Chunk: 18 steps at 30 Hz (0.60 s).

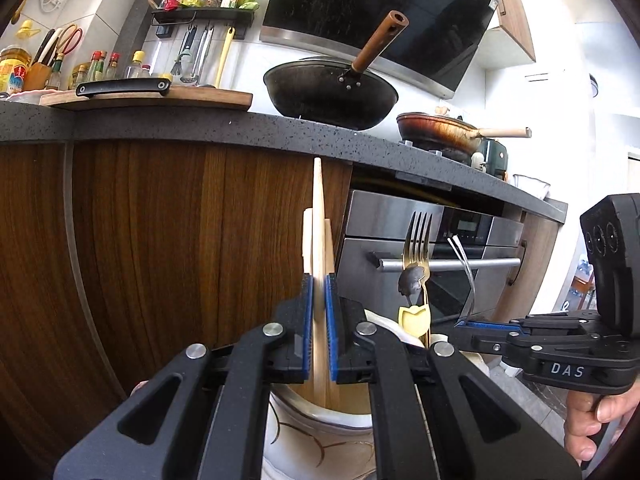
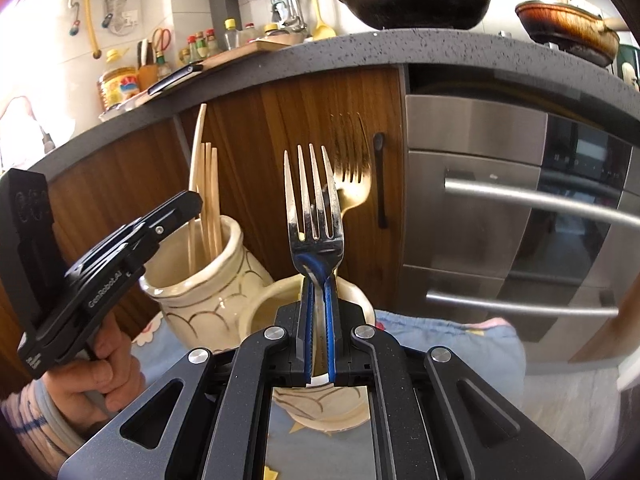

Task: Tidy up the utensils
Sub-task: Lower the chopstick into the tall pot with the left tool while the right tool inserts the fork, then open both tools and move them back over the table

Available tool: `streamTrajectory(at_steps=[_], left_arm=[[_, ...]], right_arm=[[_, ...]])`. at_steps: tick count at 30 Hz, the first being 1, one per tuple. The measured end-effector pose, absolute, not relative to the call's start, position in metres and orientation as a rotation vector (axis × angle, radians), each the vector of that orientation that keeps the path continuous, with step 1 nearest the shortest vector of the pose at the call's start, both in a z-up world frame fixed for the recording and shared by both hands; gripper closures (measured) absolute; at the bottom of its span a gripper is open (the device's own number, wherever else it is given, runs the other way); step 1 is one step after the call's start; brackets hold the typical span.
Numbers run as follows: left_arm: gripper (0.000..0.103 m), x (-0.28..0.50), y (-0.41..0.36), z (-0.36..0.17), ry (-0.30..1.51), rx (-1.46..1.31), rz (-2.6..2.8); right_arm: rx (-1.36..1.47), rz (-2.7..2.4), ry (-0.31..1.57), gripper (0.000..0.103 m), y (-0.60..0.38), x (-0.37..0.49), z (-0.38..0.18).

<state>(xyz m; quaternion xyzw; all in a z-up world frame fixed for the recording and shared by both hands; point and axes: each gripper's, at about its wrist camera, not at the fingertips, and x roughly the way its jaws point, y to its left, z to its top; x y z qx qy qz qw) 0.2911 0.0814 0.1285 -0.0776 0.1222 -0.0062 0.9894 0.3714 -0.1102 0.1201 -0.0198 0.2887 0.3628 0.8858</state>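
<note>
Left hand-held gripper (image 1: 320, 300): blue pads pinched on one chopstick (image 1: 319, 216), held upright over the left jar (image 2: 200, 280). Lower end is already inside the jar mouth, so I'd judge it's being dropped in with the rest, tip end up. In the right wrist view this gripper (image 2: 188, 204) sits at the jar's left rim.

Right hand-held gripper (image 2: 319, 320): pads clamped on the neck of a silver fork (image 2: 314, 204), tines up, directly over the right jar (image 2: 320, 404). Same logic, I think: vertical hold so the handle slides straight down. From the left wrist view it (image 1: 466, 326) comes in from the right, level with the jar tops.

Sorting looks to be by type: chopsticks left jar, forks right jar.

Counts:
- Chopsticks: four sticks visible in the left jar in the right wrist view, including the tall held one. Could be more hidden behind.
- Forks: two — silver one gripped, gold fork (image 2: 352, 172) standing in the right jar behind it.
- Jars: two, cream ceramic with gold scallop lines, touching or nearly so; can't tell which.
- One dark spoon-like piece (image 1: 412, 280) by the gold fork; unclear what.

Both jars stand on a blue cloth (image 2: 460, 344), low, in front of wood cabinets and an oven (image 2: 520, 220). Worktop (image 1: 200, 124) above carries two pans.
</note>
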Motion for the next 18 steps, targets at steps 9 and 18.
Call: streamTrajectory(at_steps=[9,18], left_arm=[[0.097,0.293,0.078,0.126,0.269,-0.132,-0.009],[0.077,0.288,0.079,0.13,0.262,-0.135,-0.013]], right_arm=[[-0.015,0.748,0.61,0.097,-0.11,0.379,0.115],[0.001,0.736,0.623,0.097,-0.112,0.385,0.11]])
